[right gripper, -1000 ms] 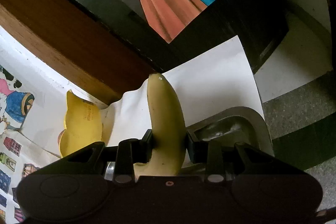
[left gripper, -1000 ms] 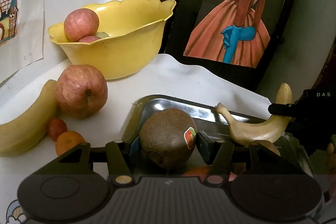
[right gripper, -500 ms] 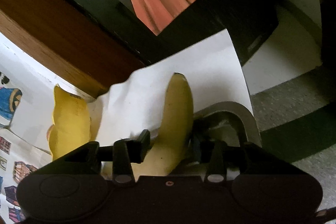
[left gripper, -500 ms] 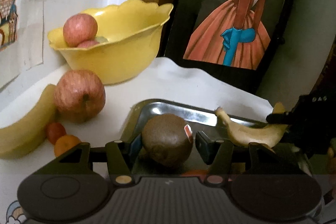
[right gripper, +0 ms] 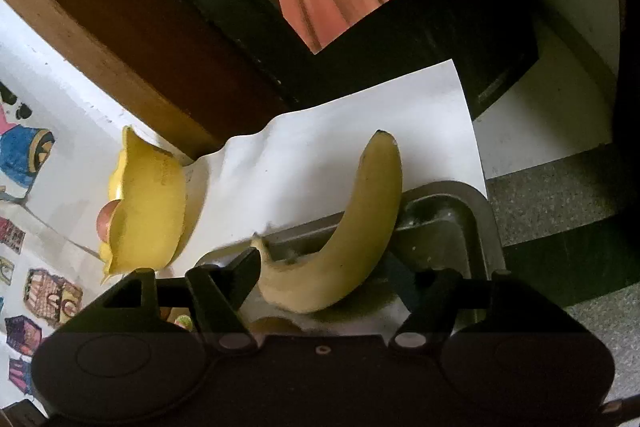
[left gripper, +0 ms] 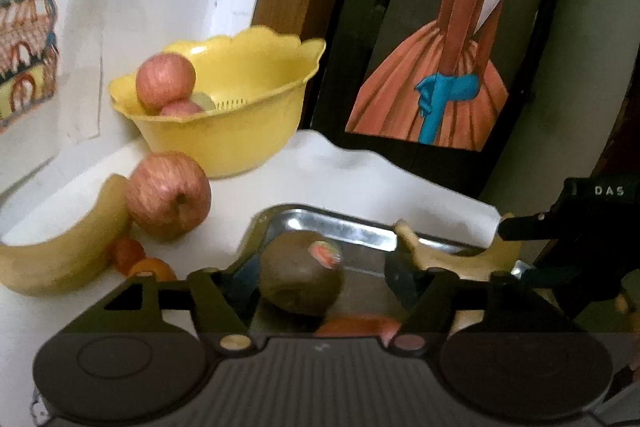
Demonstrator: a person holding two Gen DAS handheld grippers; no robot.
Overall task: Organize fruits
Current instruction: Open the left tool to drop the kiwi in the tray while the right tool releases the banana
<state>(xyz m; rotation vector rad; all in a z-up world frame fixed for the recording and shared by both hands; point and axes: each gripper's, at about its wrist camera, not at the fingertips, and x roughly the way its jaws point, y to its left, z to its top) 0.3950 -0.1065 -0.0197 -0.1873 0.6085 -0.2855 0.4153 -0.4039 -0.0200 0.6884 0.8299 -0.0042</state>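
My left tongs [left gripper: 320, 279] stand parted, with the kiwi [left gripper: 301, 277] sitting loose between them in the steel tray [left gripper: 340, 227]; neither finger seems to press it, so I judge it released and resting there on its own. My right tongs [right gripper: 322, 273] are spread too, and the banana [right gripper: 348, 227] lies in the gap without either finger gripping it, its body in the tray and its dark tip leaning up over the far rim above the white paper [right gripper: 320, 147]. That lean is my first worry: if I draw the right tongs away carelessly, a finger may catch the curve and roll the banana out over the rim onto the paper. The kiwi is round, so a nudge from my left fingers could send it rolling against the reddish fruit [left gripper: 360, 325] just below it, which is half hidden behind my tool. Outside the tray much is unsorted: a second banana [left gripper: 68, 251], an apple [left gripper: 168, 195] touching it, and two small orange fruits [left gripper: 138, 261] just beside them, with the yellow bowl [left gripper: 228, 143] behind holding more apples. The two tools sit close over one tray, and I see the right one at the edge of my left view, so they could knock together if both lift at once.
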